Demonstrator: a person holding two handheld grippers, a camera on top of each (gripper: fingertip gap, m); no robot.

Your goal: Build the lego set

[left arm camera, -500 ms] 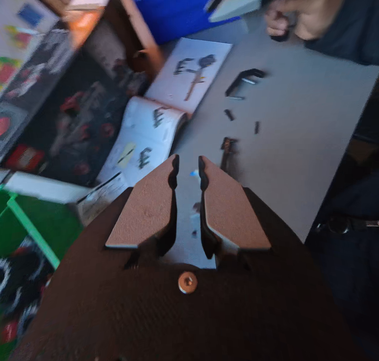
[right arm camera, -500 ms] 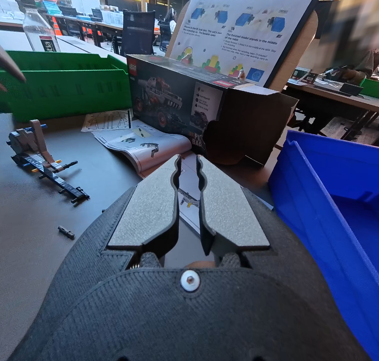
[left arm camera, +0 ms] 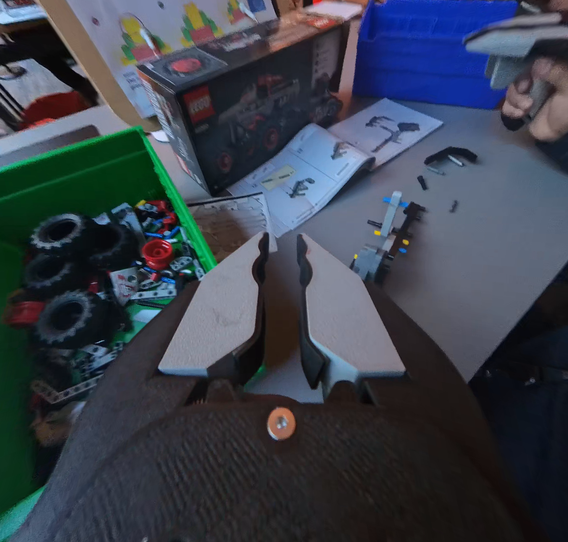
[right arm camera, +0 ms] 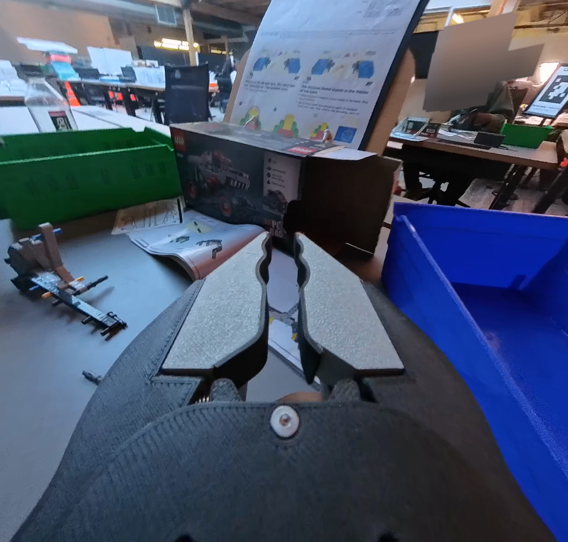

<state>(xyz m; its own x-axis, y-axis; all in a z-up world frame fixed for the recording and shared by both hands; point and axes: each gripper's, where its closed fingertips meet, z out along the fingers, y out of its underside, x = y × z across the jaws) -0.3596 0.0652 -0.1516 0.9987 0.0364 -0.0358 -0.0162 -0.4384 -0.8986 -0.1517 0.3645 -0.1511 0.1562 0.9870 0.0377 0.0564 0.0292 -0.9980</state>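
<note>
Two tongs are in play, both empty with a narrow gap between their fingers.

From the left wrist view, the green bin (left arm camera: 92,170) fills the 9 o'clock side, holding black tyres (left arm camera: 66,318), a red wheel hub (left arm camera: 158,252) and a litter of small grey, blue and red pieces. At 12 o'clock the lego box (left arm camera: 246,109) stands on the grey table (left arm camera: 461,296), a printed poster board (left arm camera: 159,13) propped behind it. The open instruction booklet (left arm camera: 335,164) lies just in front of the box. The left tongs (left arm camera: 282,244) hover slightly spread above the table near the bin's corner, gripping nothing. At 2 o'clock from them lies the partly built lego frame (left arm camera: 388,238), a grey and black assembly with blue and yellow pins. Beyond it sit a curved black piece (left arm camera: 450,155) and a few loose black pins (left arm camera: 422,182). The blue bin (left arm camera: 424,50) stands at 1 o'clock, and the right tongs, blurred, hang in a hand (left arm camera: 534,102) at 2 o'clock.

From the right wrist view, the lego frame (right arm camera: 55,278) rests at 9 o'clock on the table, well apart from the right tongs (right arm camera: 282,244), whose fingers are a little apart and hold nothing, above the booklet's (right arm camera: 190,238) near page. One black pin (right arm camera: 92,376) lies at 8 o'clock. The blue bin (right arm camera: 461,296) sits at 3 o'clock.
</note>
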